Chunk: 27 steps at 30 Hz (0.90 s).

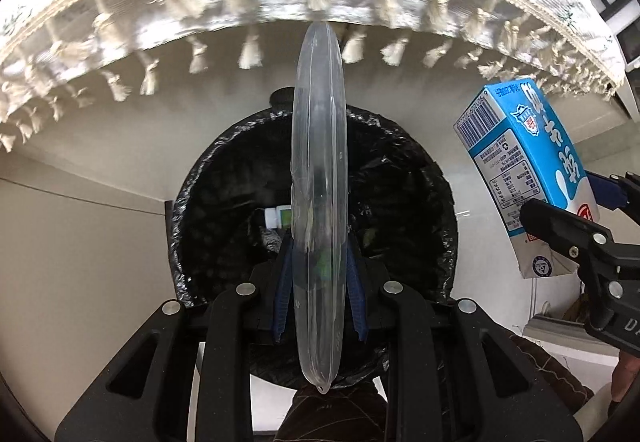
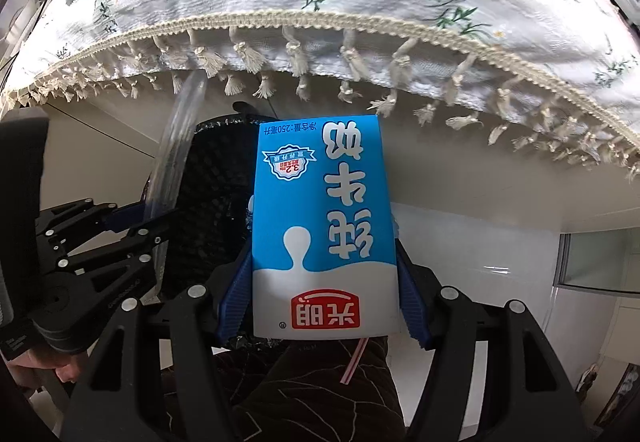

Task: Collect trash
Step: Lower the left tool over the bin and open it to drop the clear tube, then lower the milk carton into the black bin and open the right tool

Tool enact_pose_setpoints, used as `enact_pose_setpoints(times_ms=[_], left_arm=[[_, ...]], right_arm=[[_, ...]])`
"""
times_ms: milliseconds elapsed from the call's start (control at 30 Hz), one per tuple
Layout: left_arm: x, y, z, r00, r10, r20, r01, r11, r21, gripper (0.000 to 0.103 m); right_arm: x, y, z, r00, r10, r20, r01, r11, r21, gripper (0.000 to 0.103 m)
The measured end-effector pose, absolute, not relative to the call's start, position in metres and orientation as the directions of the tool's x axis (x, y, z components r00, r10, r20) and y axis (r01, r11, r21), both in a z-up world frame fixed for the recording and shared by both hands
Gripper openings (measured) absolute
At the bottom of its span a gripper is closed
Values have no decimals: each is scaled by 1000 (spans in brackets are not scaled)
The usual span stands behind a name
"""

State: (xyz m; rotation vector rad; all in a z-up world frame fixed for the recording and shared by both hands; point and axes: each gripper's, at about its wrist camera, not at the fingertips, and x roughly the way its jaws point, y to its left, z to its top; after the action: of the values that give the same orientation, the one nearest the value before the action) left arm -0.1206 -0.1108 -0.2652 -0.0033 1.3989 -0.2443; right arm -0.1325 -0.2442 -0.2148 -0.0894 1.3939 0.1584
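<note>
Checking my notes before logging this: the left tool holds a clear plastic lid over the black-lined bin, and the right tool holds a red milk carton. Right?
Not quite: the milk carton in the right tool is blue and white, as the right wrist view shows. The left tool does hold the clear plastic lid over the black-lined bin.

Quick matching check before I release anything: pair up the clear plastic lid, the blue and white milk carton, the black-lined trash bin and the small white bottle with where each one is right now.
Things:
1. clear plastic lid
2. blue and white milk carton
3. black-lined trash bin
4. small white bottle

Places:
A. lying inside the bin
B. edge-on between the left gripper fingers
C. on the floor below both grippers
D. held upside down in the right gripper

Pairs: 1-B, 2-D, 3-C, 4-A
</note>
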Motion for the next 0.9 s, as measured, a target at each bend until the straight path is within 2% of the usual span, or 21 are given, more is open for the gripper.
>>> enact_pose_setpoints(times_ms=[167, 333, 533, 633, 800, 900], left_arm=[[-122, -119, -264, 167, -185, -968, 185, 971, -154, 26], [-122, -111, -250, 193, -178, -965, 176, 974, -145, 46], [-123, -93, -230, 240, -165, -957, 131, 982, -136, 66], [-126, -81, -221, 272, -147, -951, 101, 987, -124, 86], [-131, -61, -208, 308, -142, -941, 46, 990, -135, 97], [-133, -53, -206, 319, -123, -940, 25, 992, -121, 97]], right_arm=[[-132, -268, -201, 169, 60, -984, -154, 988, 34, 61], [-130, -265, -201, 156, 63, -986, -155, 987, 38, 61], [-131, -246, -211, 152, 75, -985, -179, 983, 47, 61], [-129, -237, -213, 149, 83, -985, -192, 980, 54, 61], [-127, -223, -214, 141, 98, -985, -210, 975, 67, 61], [-126, -215, -219, 132, 102, -986, -221, 973, 71, 61]])
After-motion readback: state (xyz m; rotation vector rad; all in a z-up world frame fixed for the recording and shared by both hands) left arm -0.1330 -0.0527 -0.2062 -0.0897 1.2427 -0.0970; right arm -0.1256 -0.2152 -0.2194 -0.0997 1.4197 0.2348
